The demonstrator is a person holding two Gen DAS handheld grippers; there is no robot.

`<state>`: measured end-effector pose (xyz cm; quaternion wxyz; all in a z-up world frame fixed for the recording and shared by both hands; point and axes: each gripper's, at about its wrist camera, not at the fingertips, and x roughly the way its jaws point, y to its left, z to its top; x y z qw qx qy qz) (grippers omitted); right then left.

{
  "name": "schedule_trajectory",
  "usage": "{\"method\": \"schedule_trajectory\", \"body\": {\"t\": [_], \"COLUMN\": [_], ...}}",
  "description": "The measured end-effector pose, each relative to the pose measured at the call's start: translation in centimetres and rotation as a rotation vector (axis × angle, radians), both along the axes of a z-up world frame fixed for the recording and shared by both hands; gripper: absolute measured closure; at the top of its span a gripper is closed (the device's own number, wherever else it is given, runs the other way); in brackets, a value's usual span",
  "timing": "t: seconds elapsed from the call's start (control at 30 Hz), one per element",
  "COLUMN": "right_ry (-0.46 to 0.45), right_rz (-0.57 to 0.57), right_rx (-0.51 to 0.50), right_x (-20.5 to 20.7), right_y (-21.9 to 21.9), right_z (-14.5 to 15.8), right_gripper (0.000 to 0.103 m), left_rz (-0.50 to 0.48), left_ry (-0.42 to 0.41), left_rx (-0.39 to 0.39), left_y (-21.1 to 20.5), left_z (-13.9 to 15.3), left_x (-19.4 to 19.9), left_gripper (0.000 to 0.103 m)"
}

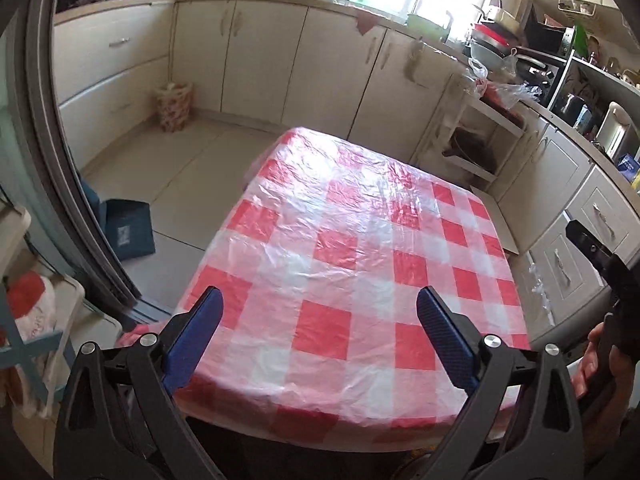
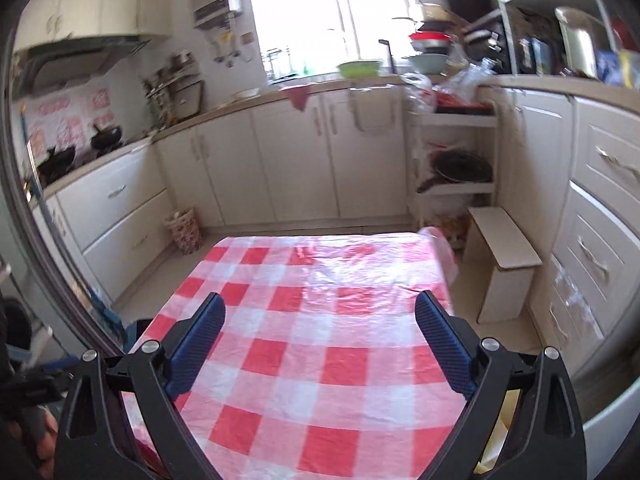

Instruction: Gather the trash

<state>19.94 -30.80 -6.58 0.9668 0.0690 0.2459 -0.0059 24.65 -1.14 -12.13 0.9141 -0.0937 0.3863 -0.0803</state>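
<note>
Table under red-and-white checked plastic cloth (image 2: 320, 320): centre of floor. Patterned waste basket (image 2: 186, 232): floor at 10 o'clock, against cabinets. Folded cardboard box (image 2: 504, 260): floor at 2 o'clock, just beside table.

red-white checked tablecloth (image 1: 352, 280), cream cabinets (image 1: 256, 56)

left gripper (image 1: 319, 304): black plastic frame with triangular cut-outs in its two arms
left fingers (image 1: 196, 336): flat blue pads with a fine woven, carbon-like texture
left screws (image 1: 148, 339): round silver bolt heads, two on each side at the pivots
right gripper (image 2: 320, 310): same black frame, blue textured pads, silver bolts
right hand (image 1: 600, 364): at the right edge of the left view, wrapped round a black handle; sleeve not visible
</note>
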Motion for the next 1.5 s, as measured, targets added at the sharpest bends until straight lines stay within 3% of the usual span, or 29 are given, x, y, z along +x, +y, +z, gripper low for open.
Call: {"method": "schedule_trajectory", "body": {"t": [0.33,0.53,0.63,0.73,0.83,1.03,1.5], "right_ry": [-0.05,-0.12,-0.112,-0.095,-0.12,-0.106,-0.115], "right_rz": [0.022,-0.011,-0.032,-0.025,-0.031,-0.027,-0.04], "right_rx": [-0.004,0.002,-0.014,0.044,0.01,0.031,0.015], "right_x": [0.6,-4.2,-7.7,-11.1,-14.1,-18.7,-22.2], "right_y": [3.3,3.0,2.6,2.1,2.5,3.1,3.9], "right_z": [0.4,1.2,1.0,1.4,2.6,4.3,5.3], "right_gripper": [0.011,0.011,0.01,0.01,0.008,0.008,0.008], "left_rz": [0.001,0.011,-0.007,-0.021,-0.041,-0.045,-0.088], "left_ry": [-0.094,-0.158,-0.173,-0.199,-0.198,-0.221,-0.261], "left_rx": [0.038,0.115,0.15,0.184,0.216,0.23,0.27], "left_y": [0.0,-1.7,-2.8,-3.6,-4.6,-5.2,-5.7], "left_z": [1.8,3.3,4.3,5.3,6.3,8.3,10.4], "left_x": [-1.7,-5.2,-7.8,-10.5,-12.7,-17.0,-21.9], "left_gripper": [0.008,0.008,0.008,0.008,0.008,0.008,0.008]}}
